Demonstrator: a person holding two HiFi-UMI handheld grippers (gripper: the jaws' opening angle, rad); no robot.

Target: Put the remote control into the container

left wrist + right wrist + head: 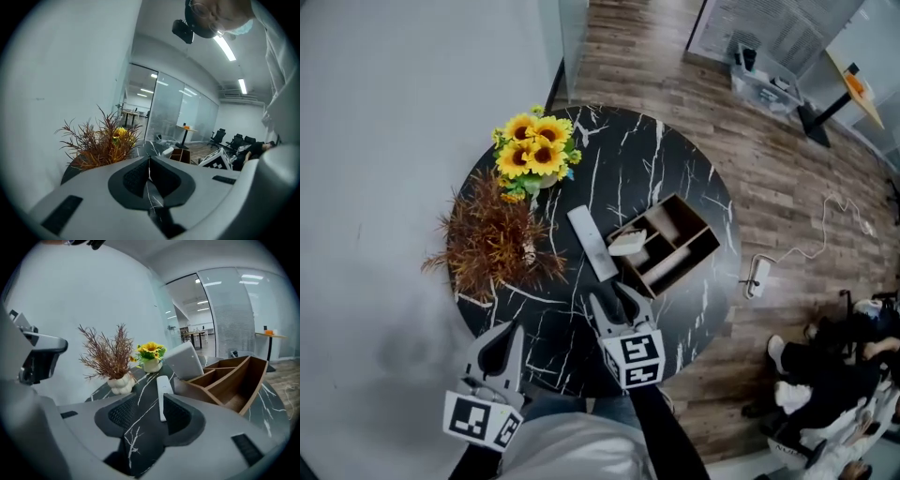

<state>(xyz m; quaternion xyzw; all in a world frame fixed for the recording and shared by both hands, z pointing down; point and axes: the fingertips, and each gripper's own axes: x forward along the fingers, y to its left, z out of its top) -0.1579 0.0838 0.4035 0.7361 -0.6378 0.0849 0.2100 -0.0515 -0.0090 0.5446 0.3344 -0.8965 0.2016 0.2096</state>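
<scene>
A long white remote control lies flat on the black marble table, just left of the wooden divided container. A white object leans in the container's near compartment. My right gripper hovers short of the remote's near end, jaws open with nothing between them. The right gripper view has the remote ahead of the right-hand pad, beside the container. My left gripper hangs at the table's near-left edge, shut and empty, and its pads meet in its own view.
A vase of sunflowers and a dried brown plant stand on the table's left half. On the wood floor to the right lies a power strip with its cable. A person sits at the lower right.
</scene>
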